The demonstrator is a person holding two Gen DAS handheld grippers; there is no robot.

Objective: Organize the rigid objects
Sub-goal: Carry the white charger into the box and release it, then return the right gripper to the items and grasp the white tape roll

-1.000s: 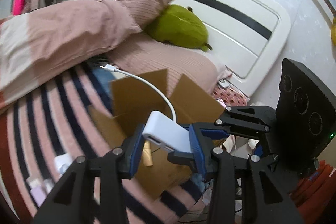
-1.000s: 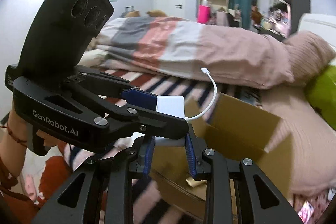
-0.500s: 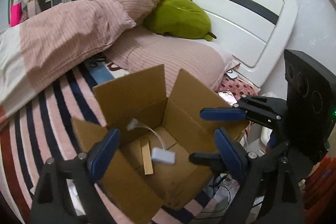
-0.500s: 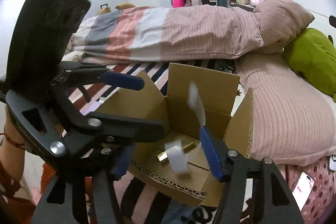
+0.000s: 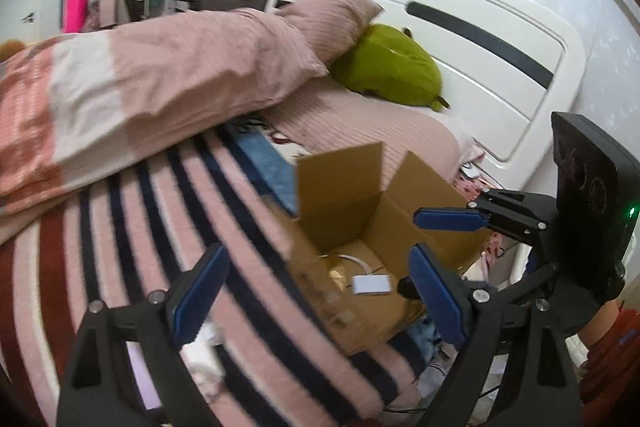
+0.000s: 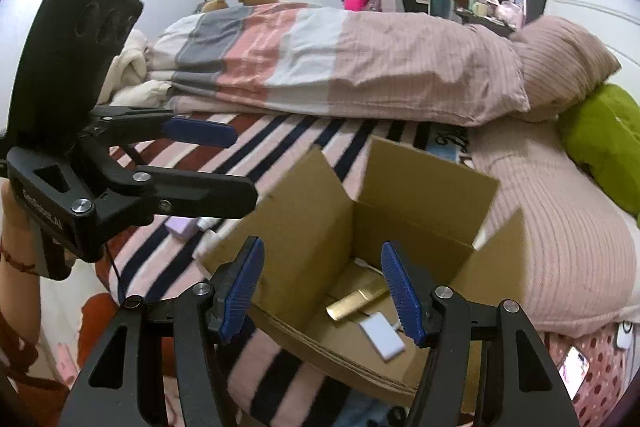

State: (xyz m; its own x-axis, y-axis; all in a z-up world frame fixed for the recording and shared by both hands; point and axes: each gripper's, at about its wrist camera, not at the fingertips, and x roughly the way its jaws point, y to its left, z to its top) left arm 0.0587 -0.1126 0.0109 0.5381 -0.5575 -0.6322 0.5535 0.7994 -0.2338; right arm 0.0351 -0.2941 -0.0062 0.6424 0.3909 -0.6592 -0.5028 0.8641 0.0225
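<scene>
White adapter (image 6: pixel 382 335) lies on the floor of the cardboard box (image 6: pixel 424 183), beside a gold item, possibly a bar (image 6: pixel 356 301); left gripper (image 5: pixel 320 291) and right gripper (image 6: pixel 322 291) both spread wide and empty, presumably free for another pick.

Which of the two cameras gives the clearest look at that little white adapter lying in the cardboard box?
The right wrist view: the white adapter lies sharp on the cardboard box floor, beside a gold bar. The left wrist view shows it smaller and blurred.
</scene>
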